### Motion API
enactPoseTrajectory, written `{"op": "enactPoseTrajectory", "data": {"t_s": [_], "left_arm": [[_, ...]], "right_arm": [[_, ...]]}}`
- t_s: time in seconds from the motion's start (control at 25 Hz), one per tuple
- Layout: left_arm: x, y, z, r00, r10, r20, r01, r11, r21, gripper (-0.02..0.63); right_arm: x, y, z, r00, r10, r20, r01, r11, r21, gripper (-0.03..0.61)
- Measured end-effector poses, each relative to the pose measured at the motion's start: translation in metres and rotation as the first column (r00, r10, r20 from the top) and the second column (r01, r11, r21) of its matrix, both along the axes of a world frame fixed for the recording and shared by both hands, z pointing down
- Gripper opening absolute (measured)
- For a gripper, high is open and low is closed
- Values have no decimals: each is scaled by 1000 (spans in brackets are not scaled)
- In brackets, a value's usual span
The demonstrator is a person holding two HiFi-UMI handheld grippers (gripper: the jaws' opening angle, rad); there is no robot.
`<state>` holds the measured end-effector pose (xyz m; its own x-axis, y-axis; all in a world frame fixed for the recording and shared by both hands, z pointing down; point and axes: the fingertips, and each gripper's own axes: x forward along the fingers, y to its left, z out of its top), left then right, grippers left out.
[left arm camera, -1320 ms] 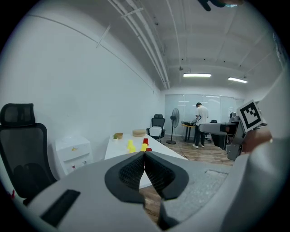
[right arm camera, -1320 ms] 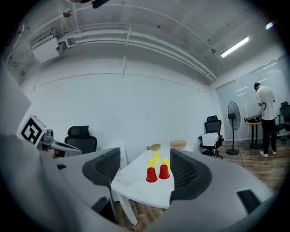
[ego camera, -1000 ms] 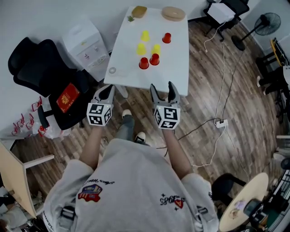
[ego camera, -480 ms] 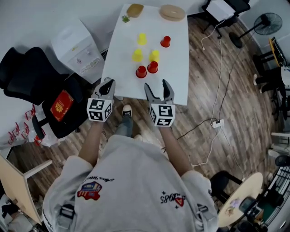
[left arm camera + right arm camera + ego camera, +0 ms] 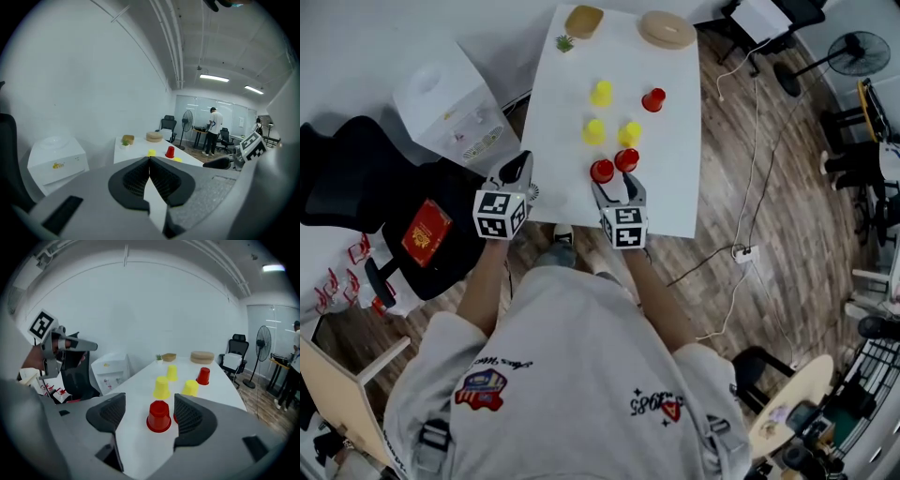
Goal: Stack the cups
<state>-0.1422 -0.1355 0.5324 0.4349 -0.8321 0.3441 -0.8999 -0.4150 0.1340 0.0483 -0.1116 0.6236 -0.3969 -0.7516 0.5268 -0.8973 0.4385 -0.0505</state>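
Over the table [image 5: 572, 103], the right gripper [image 5: 617, 190] stood spread before a red cup [image 5: 159, 416]; the left gripper [image 5: 150, 164] was pressed together. A skewed approach might topple that cup.

right gripper [image 5: 616, 190] jaws apart, front red cup [image 5: 159, 416] just ahead of the gap, bare table [image 5: 558, 122] on its left | second red cup [image 5: 626, 159] close on its right, narrow gap | yellow cups [image 5: 594, 131] behind, spaced apart | table's left strip and near edge bare | water dispenser [image 5: 441, 98] beside the table's left side
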Motion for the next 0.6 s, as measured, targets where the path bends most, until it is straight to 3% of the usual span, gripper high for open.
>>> {"op": "enactPoseTrajectory", "data": {"t_s": [0.48,0.6], "left_arm": [[-20,-56,18,999,39,7,-39,999,-29,6],[-18,-66,23,999,42,6,-42,999,-31,6]], "right_arm": [[-2,-33,69,994,32,-109,-53,979,-195,286],[-3,-37,73,992,21,-123,-45,979,-199,227]]}}
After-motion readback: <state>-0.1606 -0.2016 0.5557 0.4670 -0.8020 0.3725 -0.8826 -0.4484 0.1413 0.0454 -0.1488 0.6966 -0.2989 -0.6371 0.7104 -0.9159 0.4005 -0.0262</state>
